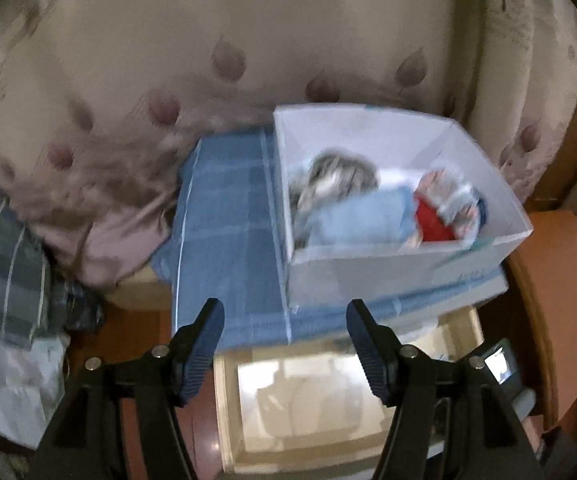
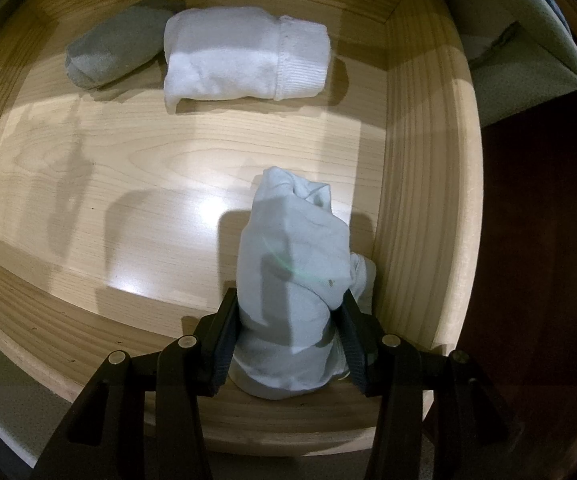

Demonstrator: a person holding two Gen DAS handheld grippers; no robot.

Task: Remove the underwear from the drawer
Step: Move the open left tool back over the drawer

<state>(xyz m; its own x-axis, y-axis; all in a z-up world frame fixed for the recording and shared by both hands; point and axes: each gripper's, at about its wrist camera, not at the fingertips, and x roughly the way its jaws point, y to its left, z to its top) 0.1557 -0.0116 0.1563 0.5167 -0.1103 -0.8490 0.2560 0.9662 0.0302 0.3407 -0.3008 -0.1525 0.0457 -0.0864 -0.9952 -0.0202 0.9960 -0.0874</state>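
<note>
In the right wrist view I look straight down into a pale wooden drawer [image 2: 420, 184]. My right gripper [image 2: 288, 320] is shut on a light blue rolled bundle of underwear [image 2: 292, 248] near the drawer's right wall. A white rolled bundle [image 2: 244, 60] and a grey one [image 2: 116, 56] lie at the drawer's far side. In the left wrist view my left gripper [image 1: 284, 320] is open with nothing between its fingers. It hangs above the drawer [image 1: 312, 392], in front of a white box [image 1: 388, 268] that holds several rolled garments [image 1: 368, 216].
The white box sits on a blue checked cloth [image 1: 228, 240] over the bed edge. A beige leaf-patterned quilt [image 1: 208, 60] lies behind it, and a striped dark cloth [image 1: 4, 248] is at the left. An orange-brown wooden surface [image 1: 552, 300] is at the right.
</note>
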